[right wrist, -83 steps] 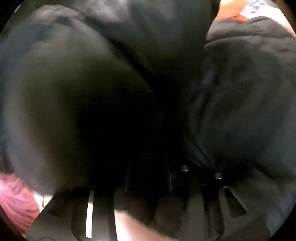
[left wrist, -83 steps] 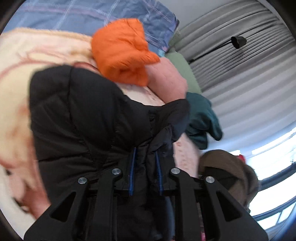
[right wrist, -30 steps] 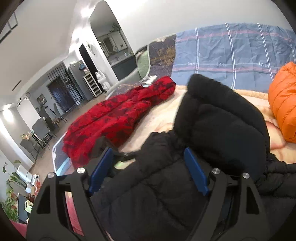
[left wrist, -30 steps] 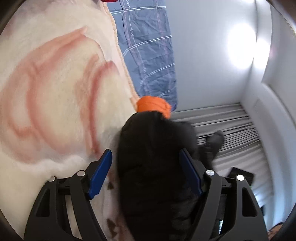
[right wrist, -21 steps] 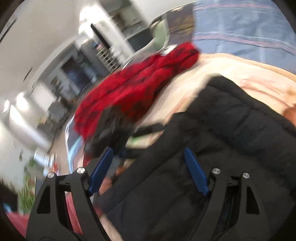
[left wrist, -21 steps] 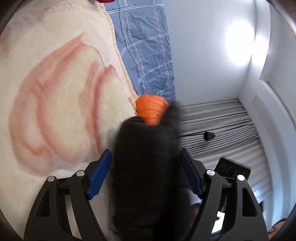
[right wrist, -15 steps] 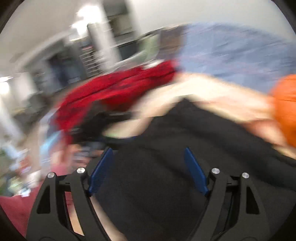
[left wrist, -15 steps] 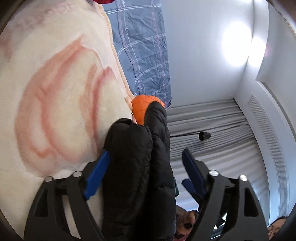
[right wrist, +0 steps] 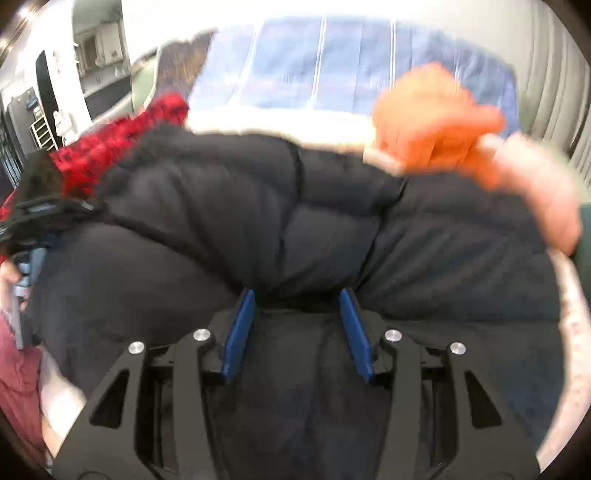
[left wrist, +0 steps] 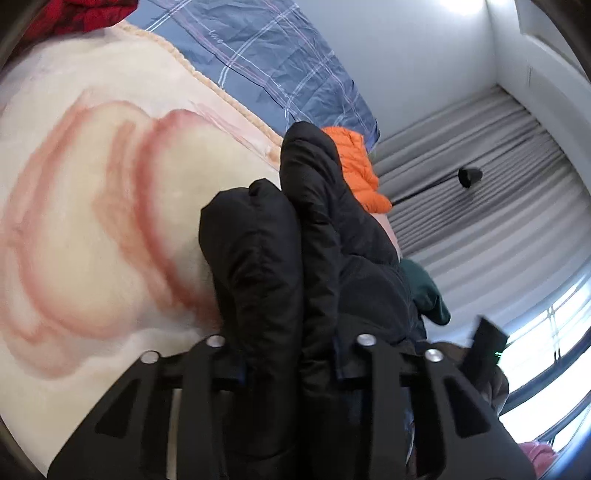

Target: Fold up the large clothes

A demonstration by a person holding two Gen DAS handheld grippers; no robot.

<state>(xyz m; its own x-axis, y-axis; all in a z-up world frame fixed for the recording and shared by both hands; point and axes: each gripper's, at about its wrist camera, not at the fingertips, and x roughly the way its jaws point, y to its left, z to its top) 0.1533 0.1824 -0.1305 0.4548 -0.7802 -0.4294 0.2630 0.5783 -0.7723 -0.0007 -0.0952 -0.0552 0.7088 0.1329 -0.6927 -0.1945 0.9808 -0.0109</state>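
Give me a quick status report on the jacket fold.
Left gripper closing on a bunched fold of the black puffer jacket. Right gripper closing, jacket between its pads. Orange jacket lies just beyond, not blocking.

black jacket [left wrist: 280, 258]: 1 | orange jacket [left wrist: 356, 166]: 1 | blanket [left wrist: 92, 221]: 1

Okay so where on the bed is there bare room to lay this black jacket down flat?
Free: the cream blanket with pink rings, bordered by the blue plaid sheet, the red garment and the black jacket. Crowded: the curtain side, where the orange jacket and dark green garment lie.
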